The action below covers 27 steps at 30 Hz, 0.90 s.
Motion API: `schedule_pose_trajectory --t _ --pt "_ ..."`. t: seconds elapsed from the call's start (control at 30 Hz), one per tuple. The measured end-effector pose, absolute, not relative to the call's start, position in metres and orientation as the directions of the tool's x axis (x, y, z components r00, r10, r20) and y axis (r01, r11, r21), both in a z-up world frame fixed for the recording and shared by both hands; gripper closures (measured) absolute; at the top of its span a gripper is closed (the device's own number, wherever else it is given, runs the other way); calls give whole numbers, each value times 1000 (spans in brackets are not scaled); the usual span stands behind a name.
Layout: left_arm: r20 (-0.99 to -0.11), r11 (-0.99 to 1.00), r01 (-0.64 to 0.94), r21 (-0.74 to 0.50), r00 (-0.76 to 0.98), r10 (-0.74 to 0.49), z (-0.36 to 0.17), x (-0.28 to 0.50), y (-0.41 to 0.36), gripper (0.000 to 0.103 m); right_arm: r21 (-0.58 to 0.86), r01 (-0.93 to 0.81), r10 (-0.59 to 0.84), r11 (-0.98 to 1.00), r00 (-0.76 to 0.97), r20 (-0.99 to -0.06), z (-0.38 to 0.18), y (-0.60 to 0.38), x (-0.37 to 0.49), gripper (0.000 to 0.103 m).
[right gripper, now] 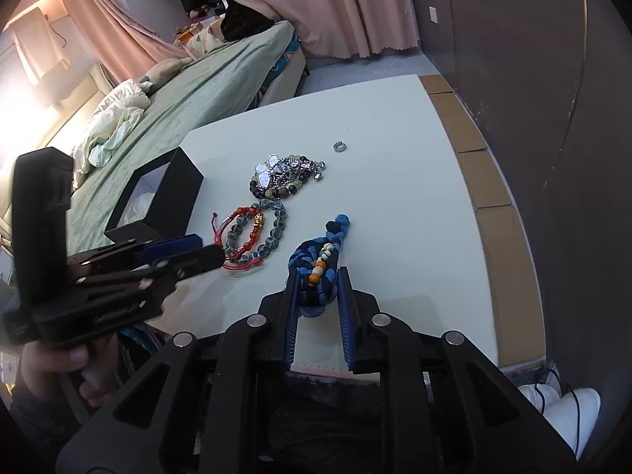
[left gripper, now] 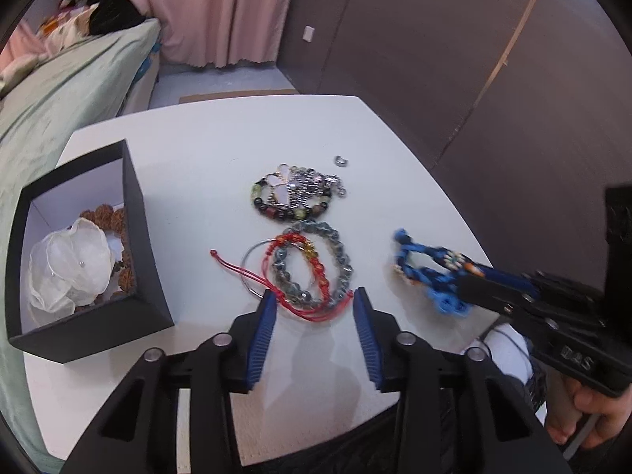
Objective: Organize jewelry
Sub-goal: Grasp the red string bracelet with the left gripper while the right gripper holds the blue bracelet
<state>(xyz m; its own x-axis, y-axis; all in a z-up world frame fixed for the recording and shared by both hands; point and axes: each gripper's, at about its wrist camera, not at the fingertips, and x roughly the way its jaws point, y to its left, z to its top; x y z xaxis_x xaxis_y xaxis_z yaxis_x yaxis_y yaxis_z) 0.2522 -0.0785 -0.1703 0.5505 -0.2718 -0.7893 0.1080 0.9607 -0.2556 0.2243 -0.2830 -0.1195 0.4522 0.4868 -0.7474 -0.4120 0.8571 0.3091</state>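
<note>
On the white table [left gripper: 221, 146] lie a red cord bracelet [left gripper: 304, 272] tangled with a grey bead bracelet [left gripper: 335, 252]. Behind them is a dark bead bracelet with a silver chain [left gripper: 292, 193], then a small silver ring [left gripper: 340, 160]. My left gripper [left gripper: 315, 300] is open, its blue pads either side of the red cord's near loop without pressing it. My right gripper [right gripper: 318, 274] is shut on a blue braided bracelet [right gripper: 316, 249] with orange and white beads, seen blurred in the left wrist view [left gripper: 426, 272]. I cannot tell whether it touches the table.
A black open box [left gripper: 146, 237] stands at the table's left, holding a white fabric flower [left gripper: 71, 264] and brown beads [left gripper: 114, 217]. A green bed [left gripper: 59, 98] runs along the left. A brown wall [left gripper: 474, 59] is to the right. A hand [left gripper: 584, 414] holds the right gripper.
</note>
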Motion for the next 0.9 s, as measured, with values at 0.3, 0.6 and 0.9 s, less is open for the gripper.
schedule_pose_trajectory --t 0.3,0.6,0.9 --pt "-777 955 -16 -297 585 -232 -176 265 -67 83 318 -407 491 856 451 -746 -120 -288 219 84" --pt "-785 937 -88 -339 576 -229 -192 272 -59 91 317 -411 492 855 446 -748 -121 -289 216 84" --pt "-724 889 -77 -451 614 -314 -177 262 -45 103 315 -414 493 854 450 -744 -120 -287 214 84"
